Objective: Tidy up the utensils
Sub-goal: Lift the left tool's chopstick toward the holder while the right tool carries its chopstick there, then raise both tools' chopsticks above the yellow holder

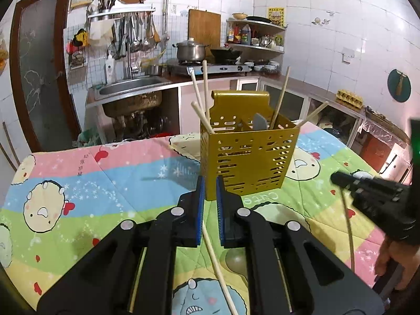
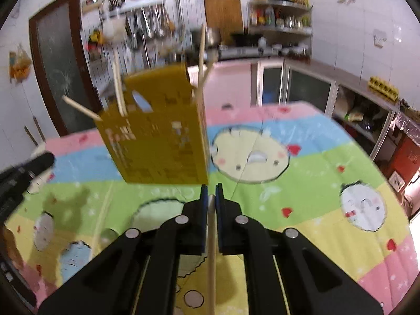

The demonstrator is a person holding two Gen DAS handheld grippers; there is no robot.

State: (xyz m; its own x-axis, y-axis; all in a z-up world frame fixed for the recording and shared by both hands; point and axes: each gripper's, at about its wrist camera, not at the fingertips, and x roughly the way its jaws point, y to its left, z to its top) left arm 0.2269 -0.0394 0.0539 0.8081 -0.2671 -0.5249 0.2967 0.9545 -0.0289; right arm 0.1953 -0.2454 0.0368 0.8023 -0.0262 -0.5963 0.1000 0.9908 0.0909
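Right gripper [image 2: 211, 199]: jaws nearly together, pinching one chopstick [image 2: 211, 249] near its upper end; the stick is hanging down below the pads toward the cloth. In the left wrist view that same stick is showing as a pale curved line under the black tool at the right edge.

Left gripper [image 1: 209, 197]: jaws standing narrowly apart, gripping nothing. A second chopstick [image 1: 218, 270] is lying on the tablecloth [image 1: 105, 173] under and between them, untouched as far as I can judge.

The gold utensil holder [image 1: 246, 157] is standing upright toward the far middle of the table, several chopsticks leaning out of its compartments and a grey utensil tip poking up inside.

Risks, as I judge them: the held stick is pinched near one end, so it could swing or slip from the pads while being lifted over the rim; its low end could knock the leaning sticks or catch the holder's front wall and tip the light box.

Pose: the right tool is angling in from the table's right edge, the person's hand just visible beneath it. The right view is blurred.
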